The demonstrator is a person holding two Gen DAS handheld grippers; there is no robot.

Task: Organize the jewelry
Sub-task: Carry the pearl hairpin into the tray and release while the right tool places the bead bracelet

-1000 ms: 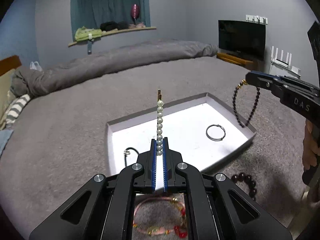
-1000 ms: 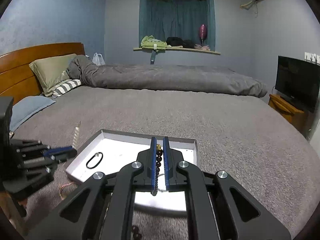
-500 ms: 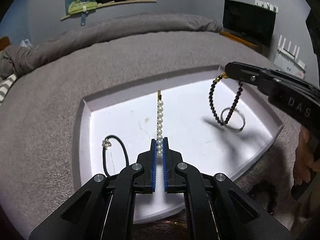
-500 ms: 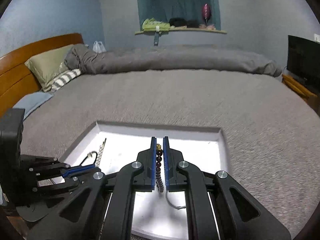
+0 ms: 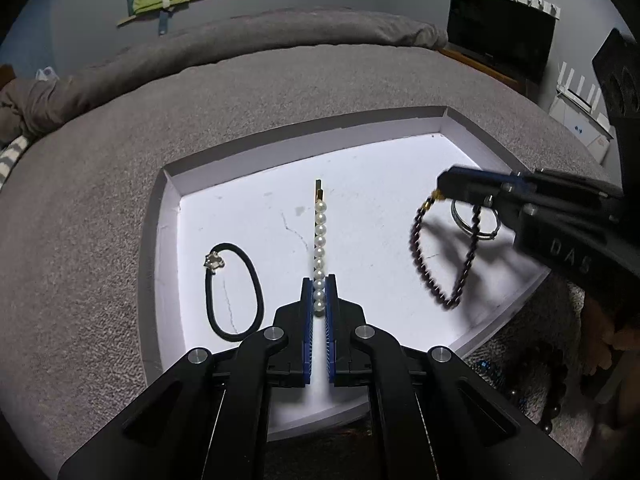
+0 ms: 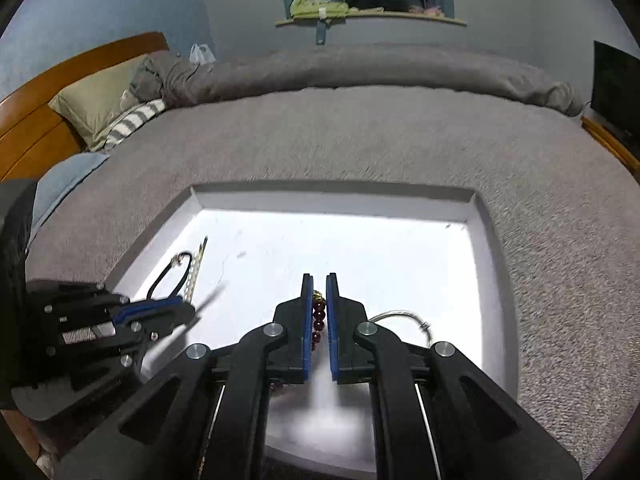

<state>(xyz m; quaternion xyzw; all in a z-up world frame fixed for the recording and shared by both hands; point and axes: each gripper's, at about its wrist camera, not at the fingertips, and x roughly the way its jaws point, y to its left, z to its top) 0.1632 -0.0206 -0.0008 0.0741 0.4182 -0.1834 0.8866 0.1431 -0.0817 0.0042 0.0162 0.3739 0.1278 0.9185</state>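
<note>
My left gripper (image 5: 319, 284) is shut on a pearl hair clip (image 5: 319, 240) that sticks straight out over the white tray (image 5: 168, 216). My right gripper (image 6: 319, 280) is shut on a dark red bead bracelet (image 6: 318, 318); in the left wrist view the bracelet (image 5: 424, 268) hangs as a loop low over the tray's right part. A black hair tie (image 5: 232, 292) lies in the tray at left and a silver ring (image 5: 476, 220) at right, partly behind the right gripper (image 5: 444, 188). The left gripper also shows in the right wrist view (image 6: 188, 308).
The tray sits on a grey bed cover (image 5: 100, 200). More dark beads (image 5: 556, 408) lie on the cover right of the tray. A wooden headboard (image 6: 60, 92) and pillows are at far left, a TV (image 5: 500, 32) at far right.
Both grippers have moved forward and down over the tray. The bracelet now hangs low above the tray floor near the silver ring. Both stay shut on their items.
</note>
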